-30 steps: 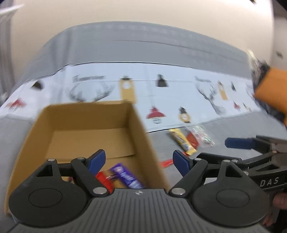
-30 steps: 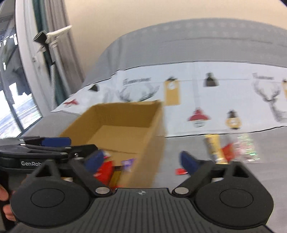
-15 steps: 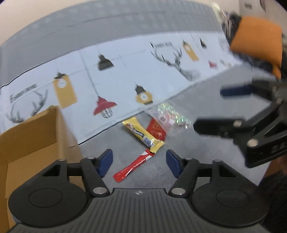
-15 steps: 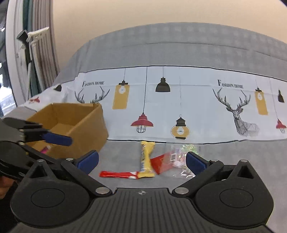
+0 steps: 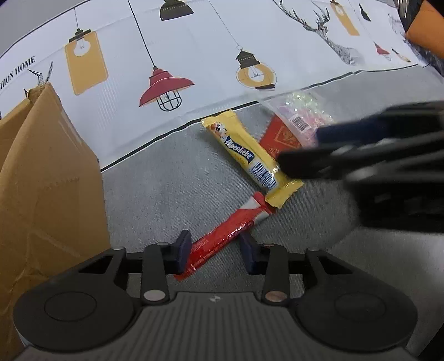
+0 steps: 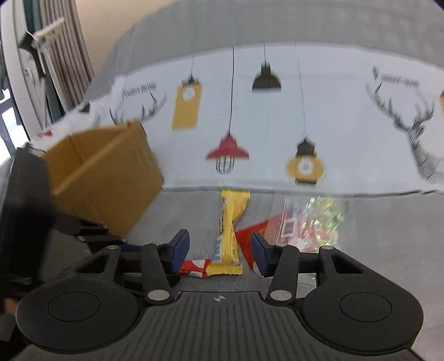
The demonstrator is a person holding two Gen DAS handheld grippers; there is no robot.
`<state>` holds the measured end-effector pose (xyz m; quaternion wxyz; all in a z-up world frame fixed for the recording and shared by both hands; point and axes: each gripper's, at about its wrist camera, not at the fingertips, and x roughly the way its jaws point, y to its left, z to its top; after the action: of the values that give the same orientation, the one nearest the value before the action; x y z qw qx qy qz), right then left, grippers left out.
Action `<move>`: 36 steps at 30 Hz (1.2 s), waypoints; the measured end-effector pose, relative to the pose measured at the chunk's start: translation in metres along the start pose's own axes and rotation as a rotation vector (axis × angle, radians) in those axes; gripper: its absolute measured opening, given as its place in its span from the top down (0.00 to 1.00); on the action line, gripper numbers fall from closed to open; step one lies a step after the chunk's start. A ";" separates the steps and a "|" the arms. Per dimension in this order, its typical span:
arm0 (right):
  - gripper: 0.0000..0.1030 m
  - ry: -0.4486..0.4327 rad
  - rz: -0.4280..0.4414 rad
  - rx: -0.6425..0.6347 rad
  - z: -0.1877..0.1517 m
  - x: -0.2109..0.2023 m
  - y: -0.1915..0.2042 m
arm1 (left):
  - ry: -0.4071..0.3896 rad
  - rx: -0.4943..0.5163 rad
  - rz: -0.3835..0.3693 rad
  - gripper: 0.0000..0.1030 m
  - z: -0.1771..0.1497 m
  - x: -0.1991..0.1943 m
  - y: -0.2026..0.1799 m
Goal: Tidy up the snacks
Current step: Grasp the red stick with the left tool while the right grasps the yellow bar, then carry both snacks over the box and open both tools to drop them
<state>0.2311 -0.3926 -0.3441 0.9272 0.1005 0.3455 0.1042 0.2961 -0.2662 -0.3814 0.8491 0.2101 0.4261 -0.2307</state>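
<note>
A red snack stick (image 5: 224,234) lies on the grey cover. My left gripper (image 5: 216,251) is open with its two fingers on either side of the stick's near end. A yellow Alpenliebe bar (image 5: 251,159) lies beyond it, over a red packet (image 5: 280,133) and next to a clear candy bag (image 5: 302,113). My right gripper (image 6: 220,250) is open around the near end of the yellow bar (image 6: 229,230); it also shows blurred in the left wrist view (image 5: 369,147). The cardboard box (image 5: 41,180) stands at the left.
A white cloth printed with lamps and deer (image 5: 194,55) covers the surface behind the snacks. An orange cushion (image 5: 427,25) lies at the far right. Curtains and a window (image 6: 41,69) are at the left in the right wrist view.
Both grippers left the box and came down to the snacks. The left now straddles the red stick and the right straddles the yellow bar, with both sets of jaws narrower.
</note>
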 end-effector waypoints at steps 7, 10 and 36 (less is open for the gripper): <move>0.70 0.081 -0.012 -0.007 0.002 0.050 0.003 | 0.004 -0.230 -0.074 0.85 0.000 -0.001 0.029; 0.75 0.124 -0.023 0.008 -0.001 0.060 0.001 | 0.028 -0.348 -0.115 0.86 -0.004 -0.005 0.042; 0.86 0.144 -0.083 -0.081 -0.038 0.002 0.001 | -0.102 -0.249 -0.150 0.92 -0.032 -0.022 0.009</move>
<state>0.2069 -0.3870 -0.3730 0.9068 0.0409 0.4107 0.0864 0.2700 -0.2369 -0.3796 0.8696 0.0588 0.4221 -0.2493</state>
